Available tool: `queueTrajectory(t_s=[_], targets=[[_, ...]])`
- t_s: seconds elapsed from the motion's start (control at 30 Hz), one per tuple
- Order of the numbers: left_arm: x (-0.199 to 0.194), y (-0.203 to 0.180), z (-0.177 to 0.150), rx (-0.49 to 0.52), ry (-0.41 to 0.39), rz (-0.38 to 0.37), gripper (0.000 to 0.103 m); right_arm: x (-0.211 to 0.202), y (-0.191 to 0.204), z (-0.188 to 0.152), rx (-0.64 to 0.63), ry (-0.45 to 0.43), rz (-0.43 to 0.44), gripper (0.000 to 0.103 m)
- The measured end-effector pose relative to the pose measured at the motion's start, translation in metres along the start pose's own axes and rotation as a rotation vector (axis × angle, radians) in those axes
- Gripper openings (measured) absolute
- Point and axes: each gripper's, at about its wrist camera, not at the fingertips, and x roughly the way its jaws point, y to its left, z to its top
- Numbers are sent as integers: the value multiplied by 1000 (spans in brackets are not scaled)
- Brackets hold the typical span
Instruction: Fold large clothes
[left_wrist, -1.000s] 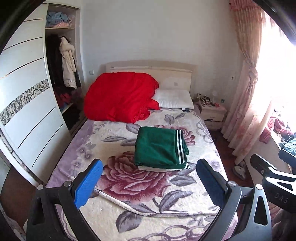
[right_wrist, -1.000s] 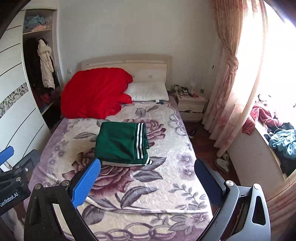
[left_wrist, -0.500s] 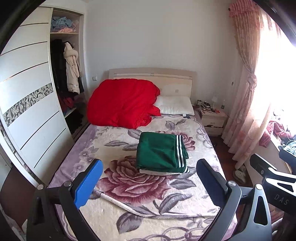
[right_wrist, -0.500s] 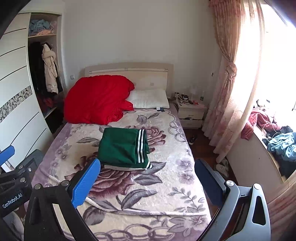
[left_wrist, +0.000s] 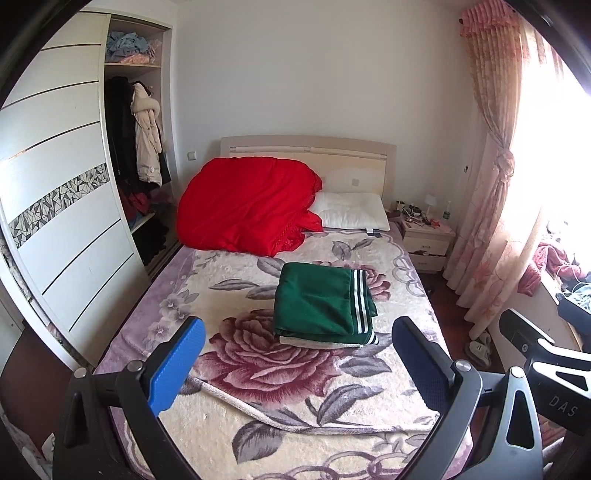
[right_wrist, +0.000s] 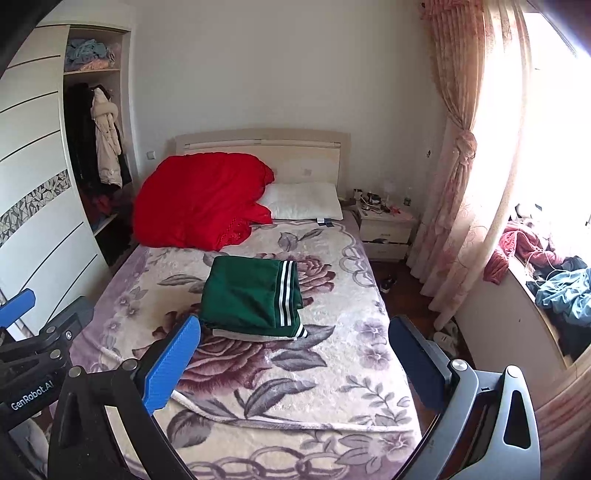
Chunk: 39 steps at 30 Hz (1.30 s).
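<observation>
Green garment (left_wrist: 321, 301) w/ white side stripes lies folded mid-bed on the floral blanket (left_wrist: 295, 373), over a pale folded layer. Red quilt (left_wrist: 245, 205) & white pillow (left_wrist: 352, 211) sit at the headboard end. Left gripper (left_wrist: 297, 365) & right gripper (right_wrist: 293, 363) both hang above the bed's foot, jaws spread wide, nothing between them, well apart from the garment. Wardrobe (left_wrist: 62, 206) at left, curtain (left_wrist: 495, 173) at right.

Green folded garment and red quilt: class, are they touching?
Apart. The left wrist view shows a strip of floral blanket between the green folded garment and the red quilt.
</observation>
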Motion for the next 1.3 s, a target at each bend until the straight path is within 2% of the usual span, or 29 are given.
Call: queueTrajectory(t_s=[1.3], targets=[[-6, 1, 14, 2, -31, 30, 103, 4, 8, 6, -13, -24, -3, 103]])
